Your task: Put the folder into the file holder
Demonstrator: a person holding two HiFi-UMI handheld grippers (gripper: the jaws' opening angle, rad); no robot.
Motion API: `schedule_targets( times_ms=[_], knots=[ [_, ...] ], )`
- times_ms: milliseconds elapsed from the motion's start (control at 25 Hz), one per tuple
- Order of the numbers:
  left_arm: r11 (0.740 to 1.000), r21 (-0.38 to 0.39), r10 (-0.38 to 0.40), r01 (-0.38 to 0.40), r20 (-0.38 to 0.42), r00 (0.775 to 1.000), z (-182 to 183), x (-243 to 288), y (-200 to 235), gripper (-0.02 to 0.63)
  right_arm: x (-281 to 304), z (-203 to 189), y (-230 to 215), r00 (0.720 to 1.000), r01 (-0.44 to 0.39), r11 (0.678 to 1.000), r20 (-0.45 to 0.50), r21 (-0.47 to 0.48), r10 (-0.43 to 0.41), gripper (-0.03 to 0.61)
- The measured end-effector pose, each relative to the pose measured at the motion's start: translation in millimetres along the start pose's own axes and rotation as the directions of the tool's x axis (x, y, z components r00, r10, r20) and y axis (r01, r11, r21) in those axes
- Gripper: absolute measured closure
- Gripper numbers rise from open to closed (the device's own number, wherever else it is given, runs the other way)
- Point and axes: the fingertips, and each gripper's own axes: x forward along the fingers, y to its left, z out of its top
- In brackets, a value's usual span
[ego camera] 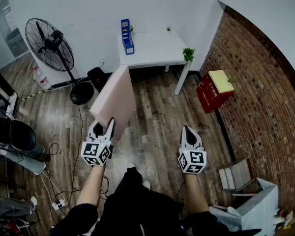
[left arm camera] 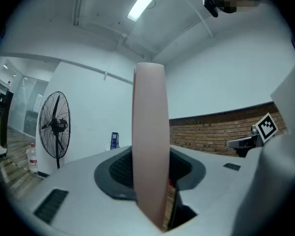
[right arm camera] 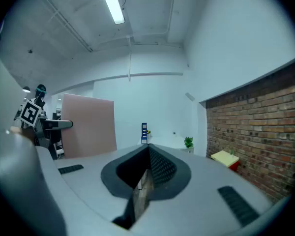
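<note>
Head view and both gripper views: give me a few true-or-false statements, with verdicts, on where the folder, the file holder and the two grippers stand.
1. The left gripper has its fingers closed on the pink folder. True.
2. The folder already stands in the blue file holder. False: the file holder stands on the white table, and the folder is held well short of it, over the wooden floor.
3. The right gripper holds a second folder. False: its fingers are together with nothing between them.
4. In the head view, a fan stands on the floor left of the table. True.
</note>
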Motion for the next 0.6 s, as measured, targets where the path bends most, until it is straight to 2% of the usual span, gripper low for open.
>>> schedule_targets(
  times_ms=[160, 400, 600],
  knots=[
    [1.000, -0.006, -0.007, 0.007, -0.007, 1.000, -0.6, -2.3, -0.6, 0.435, -2.5, -1.5, 7.3, 0.999, -0.037, 0.999, 0.008, 0.014, 0.037, 0.574],
    [1.000, -0.006, -0.006, 0.006, -0.009, 1.000, -0.8, -6.4, -0.8, 0.436, -7.4, -1.3, 7.8, 1.000, -0.013, 1.000, 0.017, 0.014, 0.013, 0.572],
    [1.000, -0.004, -0.002, 0.002, -0.009, 1.000, -2.7, -5.4, -5.3, 0.436, -9.6, -6.9, 9.0, 1.000, -0.026, 1.000, 0.009, 0.016, 0.025, 0.560]
  ],
)
